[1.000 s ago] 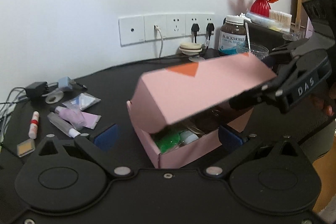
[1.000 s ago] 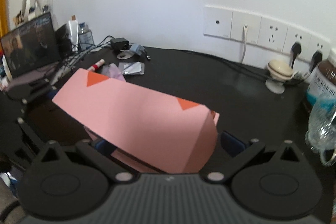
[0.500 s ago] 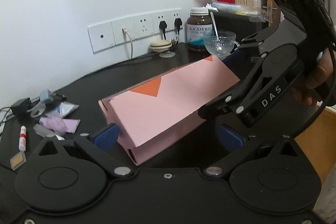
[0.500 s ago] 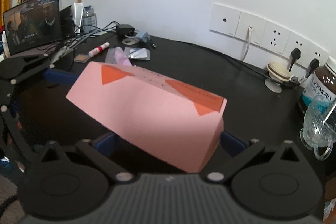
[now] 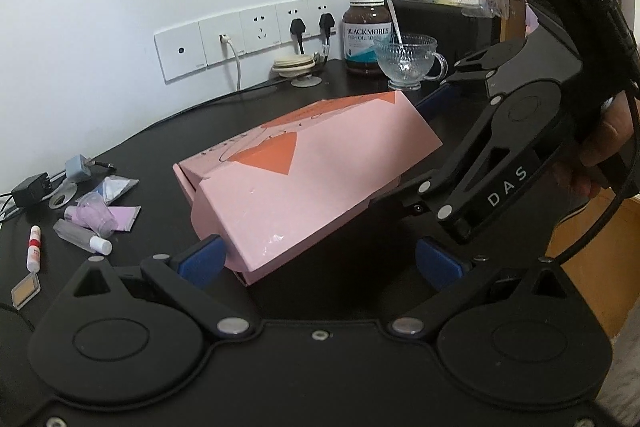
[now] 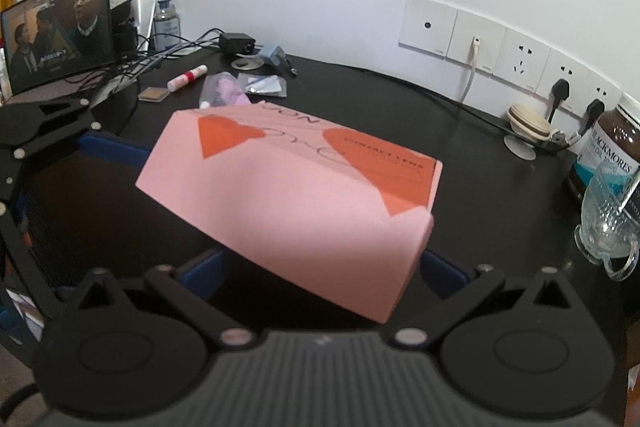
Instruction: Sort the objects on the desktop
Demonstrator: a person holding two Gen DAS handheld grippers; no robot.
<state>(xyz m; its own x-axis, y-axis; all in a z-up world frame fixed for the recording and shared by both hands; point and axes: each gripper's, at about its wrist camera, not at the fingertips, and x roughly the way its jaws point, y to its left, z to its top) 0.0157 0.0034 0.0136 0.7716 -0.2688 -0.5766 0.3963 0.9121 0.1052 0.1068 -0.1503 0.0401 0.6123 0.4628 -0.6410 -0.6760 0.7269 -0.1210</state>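
We read "CONTACT LENS" on the pink box, which lies lid-down on the black desk between both tools. Our left gripper and right gripper have fingers spread apart around it. "DAS" marks the right tool; "BLACKMORES FISH OIL" labels the brown bottle by the white wall's sockets. Tubes and sachets crowd the left; bare desk lies behind the box.
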